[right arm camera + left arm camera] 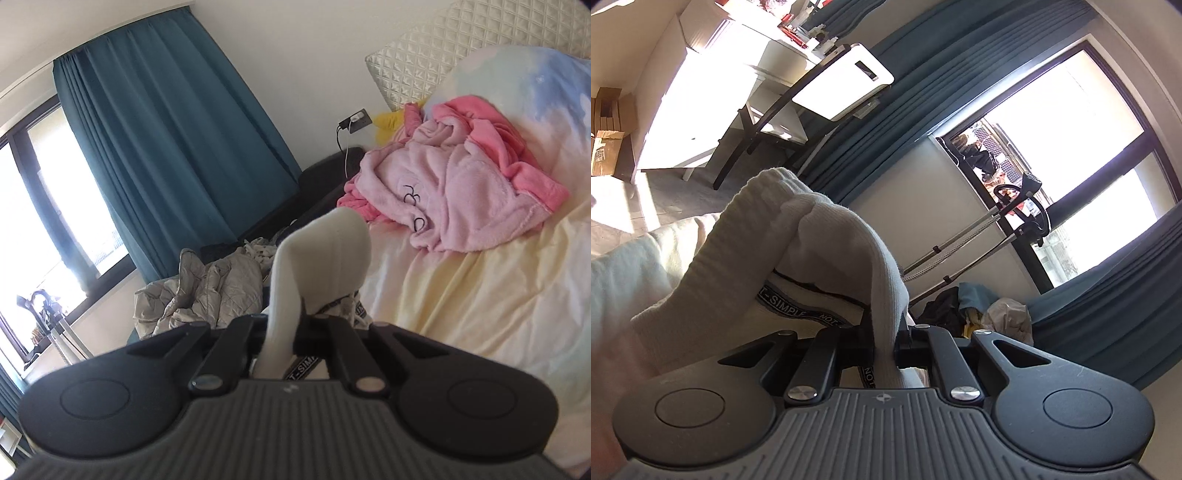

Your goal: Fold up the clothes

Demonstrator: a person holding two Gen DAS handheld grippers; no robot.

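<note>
A white ribbed garment (827, 236) with a black "NOT-SIMPLE" label band drapes over my left gripper (886, 343), which is shut on a fold of it. The cloth hides the fingertips. In the right wrist view another part of the white garment (325, 251) rises from my right gripper (284, 332), shut on it too; a strip of the label band shows between the jaws. Both grippers hold the cloth up above the bed.
A pink fleece garment (450, 184) lies crumpled on the pale yellow bedsheet (480, 295), near a quilted pillow (424, 66). A beige quilt (207, 291) is heaped by the teal curtains (166, 147). A white desk (713, 110), cardboard boxes (609, 125), a garment steamer (1015, 214) and a window stand beyond.
</note>
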